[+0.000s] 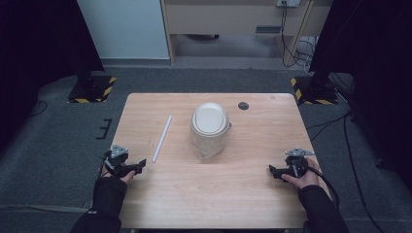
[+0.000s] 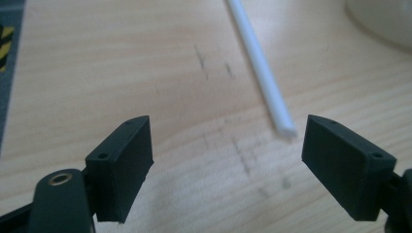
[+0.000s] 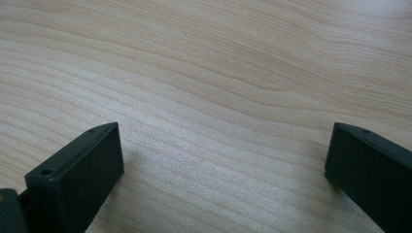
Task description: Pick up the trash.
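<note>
A white lidded cup wrapped in clear plastic lies on its side in the middle of the wooden table. A thin white straw lies to its left, and its near end shows just ahead of the left jaws. My left gripper rests at the table's left edge, open and holding nothing. My right gripper sits near the right edge, also open over bare wood. A hand in a dark sleeve holds each one.
A small dark round hole marks the table's far right. Grey carpet surrounds the table, with black stand bases taped in yellow and black at both far corners and cables on the right.
</note>
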`<action>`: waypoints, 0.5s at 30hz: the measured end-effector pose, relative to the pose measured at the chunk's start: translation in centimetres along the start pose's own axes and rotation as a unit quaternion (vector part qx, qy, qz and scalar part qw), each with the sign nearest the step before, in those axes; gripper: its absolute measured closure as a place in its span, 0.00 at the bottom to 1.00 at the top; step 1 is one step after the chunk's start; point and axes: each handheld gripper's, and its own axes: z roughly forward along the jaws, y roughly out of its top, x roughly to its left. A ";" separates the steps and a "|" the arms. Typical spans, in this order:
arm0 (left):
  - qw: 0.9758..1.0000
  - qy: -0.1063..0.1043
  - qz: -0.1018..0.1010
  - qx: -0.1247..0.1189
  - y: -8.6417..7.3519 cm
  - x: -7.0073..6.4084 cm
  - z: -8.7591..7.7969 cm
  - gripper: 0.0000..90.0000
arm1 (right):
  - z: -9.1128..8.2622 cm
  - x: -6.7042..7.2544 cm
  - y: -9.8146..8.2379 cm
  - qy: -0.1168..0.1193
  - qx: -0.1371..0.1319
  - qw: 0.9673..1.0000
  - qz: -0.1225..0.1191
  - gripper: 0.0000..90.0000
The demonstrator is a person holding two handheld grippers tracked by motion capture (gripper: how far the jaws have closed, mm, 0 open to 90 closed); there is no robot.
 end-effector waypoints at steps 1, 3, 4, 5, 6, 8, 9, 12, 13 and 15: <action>1.000 -0.002 -0.002 -0.011 0.3 -0.1 -0.2 0.20 | 0.0 0.0 0.0 -0.001 0.000 1.000 0.001 0.01; 1.000 -0.005 -0.003 -0.022 0.6 -0.2 -0.5 0.20 | 0.0 0.0 0.0 -0.002 0.000 1.000 0.000 0.01; 0.999 -0.013 0.000 -0.040 1.2 -0.6 -0.8 0.20 | 0.0 0.1 0.0 -0.003 -0.001 1.000 0.002 0.01; 0.999 -0.013 0.000 -0.040 1.2 -0.6 -0.8 0.21 | 0.0 0.1 0.0 -0.003 -0.001 1.000 0.002 0.01; 0.999 -0.018 0.004 -0.050 1.7 -0.8 -1.1 0.21 | 0.0 0.1 0.0 -0.003 -0.001 1.000 0.003 0.01; 0.997 -0.025 0.006 -0.074 2.6 -1.2 -1.5 0.22 | -0.1 0.1 -0.1 -0.005 -0.001 1.000 0.004 0.01; 0.997 -0.025 0.006 -0.074 2.6 -1.2 -1.5 0.22 | -0.1 0.1 -0.1 -0.005 -0.001 1.000 0.004 0.01; 0.994 -0.037 0.000 -0.104 3.7 -1.7 -2.1 0.23 | -0.2 0.3 -0.2 -0.007 -0.001 1.000 0.009 0.01; 0.994 -0.037 0.000 -0.104 3.7 -1.7 -2.1 0.23 | -0.2 0.3 -0.2 -0.007 -0.001 1.000 0.009 0.01; 0.993 -0.041 0.000 -0.111 4.3 -1.8 -2.3 0.23 | -0.2 0.3 -0.2 -0.007 -0.001 1.000 0.007 0.01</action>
